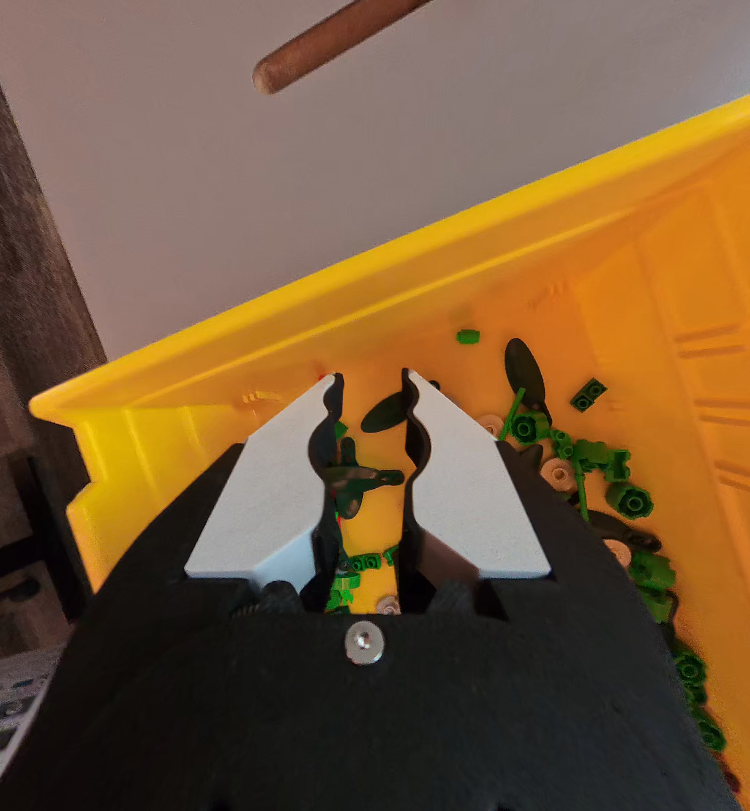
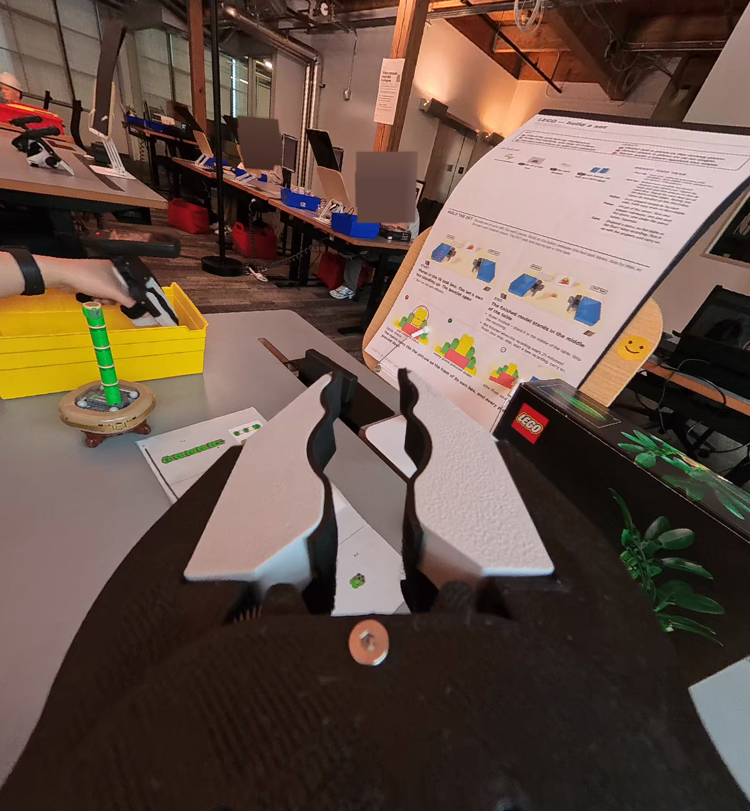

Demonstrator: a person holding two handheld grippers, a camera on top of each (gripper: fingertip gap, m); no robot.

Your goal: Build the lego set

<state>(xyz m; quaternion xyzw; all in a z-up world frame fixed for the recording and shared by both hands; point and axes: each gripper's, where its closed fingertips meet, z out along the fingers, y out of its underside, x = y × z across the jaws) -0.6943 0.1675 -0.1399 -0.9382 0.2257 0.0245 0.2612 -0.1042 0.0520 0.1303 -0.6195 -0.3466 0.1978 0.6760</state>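
Observation:
My left gripper [image 1: 371, 377] is open inside a yellow bin [image 1: 364, 298], low over its floor. A dark green leafy stem piece [image 1: 355, 478] lies between the jaws, close to the left finger; I cannot tell if they touch. Loose green round bricks [image 1: 529, 425], a dark leaf [image 1: 524, 373] and a small green plate [image 1: 588, 395] lie to the right. My right gripper [image 2: 366, 379] is open and empty above the open booklet [image 2: 197, 452]. The model, a green stalk on a round tan base [image 2: 105, 395], stands upright on the table in front of the bin [image 2: 101, 351].
The right wrist view shows a hand holding the left gripper [image 2: 158, 311] in the bin. A black set box [image 2: 627, 461] lies at the right, with a propped instruction board [image 2: 562, 263] behind it. A brown wooden rod [image 1: 333, 39] shows beyond the bin. The tips of one gripper are about 65 cm away from the tips of the other. From the left gripper's tips to the dark leaf [image 1: 524, 373] is close to 6 cm.

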